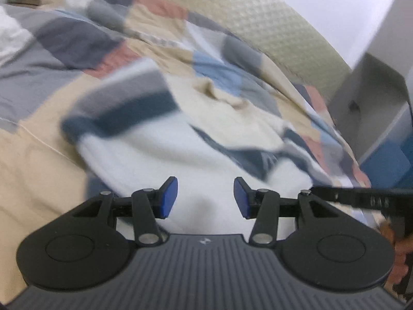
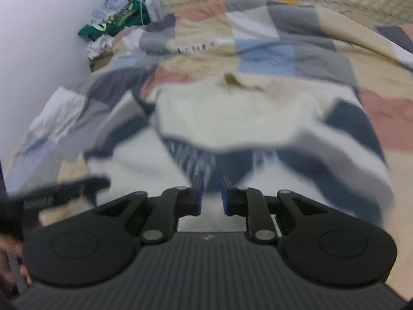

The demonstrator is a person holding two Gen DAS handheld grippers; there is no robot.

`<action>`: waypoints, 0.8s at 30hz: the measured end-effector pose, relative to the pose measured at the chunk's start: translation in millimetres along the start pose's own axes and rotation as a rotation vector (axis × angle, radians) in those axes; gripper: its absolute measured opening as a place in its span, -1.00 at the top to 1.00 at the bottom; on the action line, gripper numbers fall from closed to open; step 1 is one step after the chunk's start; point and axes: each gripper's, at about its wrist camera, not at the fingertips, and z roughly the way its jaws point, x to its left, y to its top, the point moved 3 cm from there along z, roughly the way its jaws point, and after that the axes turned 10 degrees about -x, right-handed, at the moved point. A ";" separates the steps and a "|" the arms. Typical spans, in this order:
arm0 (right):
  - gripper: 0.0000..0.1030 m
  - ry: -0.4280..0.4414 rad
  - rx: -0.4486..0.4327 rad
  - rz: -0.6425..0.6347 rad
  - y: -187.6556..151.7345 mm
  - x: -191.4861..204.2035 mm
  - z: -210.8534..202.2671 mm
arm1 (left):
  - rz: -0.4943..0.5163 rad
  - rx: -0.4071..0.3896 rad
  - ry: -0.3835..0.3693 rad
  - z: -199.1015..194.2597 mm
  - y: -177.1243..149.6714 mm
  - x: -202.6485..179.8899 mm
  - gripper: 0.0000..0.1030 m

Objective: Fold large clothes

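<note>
A cream, white and navy sweater [image 1: 180,139] lies partly folded on a patchwork bedspread [image 1: 51,51], collar toward the headboard. It also shows in the right wrist view [image 2: 232,113], blurred by motion. My left gripper [image 1: 205,197] is open and empty, just above the sweater's white lower part. My right gripper [image 2: 212,195] has its blue pads a narrow gap apart with nothing between them, over the navy band near the hem. The other gripper's black finger [image 2: 64,188] shows at left in the right wrist view.
A quilted cream headboard [image 1: 271,31] runs behind the bed. A grey and blue cabinet [image 1: 374,98] stands at the right. A pile of clothes with a green garment [image 2: 113,23] sits at the far corner by the wall. A white cloth [image 2: 59,113] lies at the left.
</note>
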 end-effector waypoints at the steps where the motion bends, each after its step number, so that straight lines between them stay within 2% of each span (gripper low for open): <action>1: 0.63 0.002 0.000 0.015 -11.9 -0.4 -12.4 | 0.021 0.020 -0.006 -0.2 -5.6 -9.5 -0.05; 7: 0.63 0.011 -0.010 0.167 -72.5 -13.6 -51.8 | 0.156 0.098 0.002 -6.0 -37.9 -55.5 -0.05; 10: 0.64 -0.006 -0.011 0.099 -88.5 -10.4 -53.8 | 0.215 0.124 0.043 -1.8 -53.9 -67.2 -0.05; 14: 0.65 -0.024 0.015 0.067 -98.8 -8.8 -42.5 | 0.282 0.149 0.095 10.8 -67.4 -71.7 -0.05; 17: 0.65 -0.023 0.029 0.074 -104.9 -11.5 -33.7 | 0.283 0.155 0.106 17.1 -68.3 -68.6 -0.05; 24: 0.67 0.028 0.027 0.231 -103.4 -31.9 -35.4 | 0.291 0.124 0.146 0.9 -61.8 -74.7 -0.06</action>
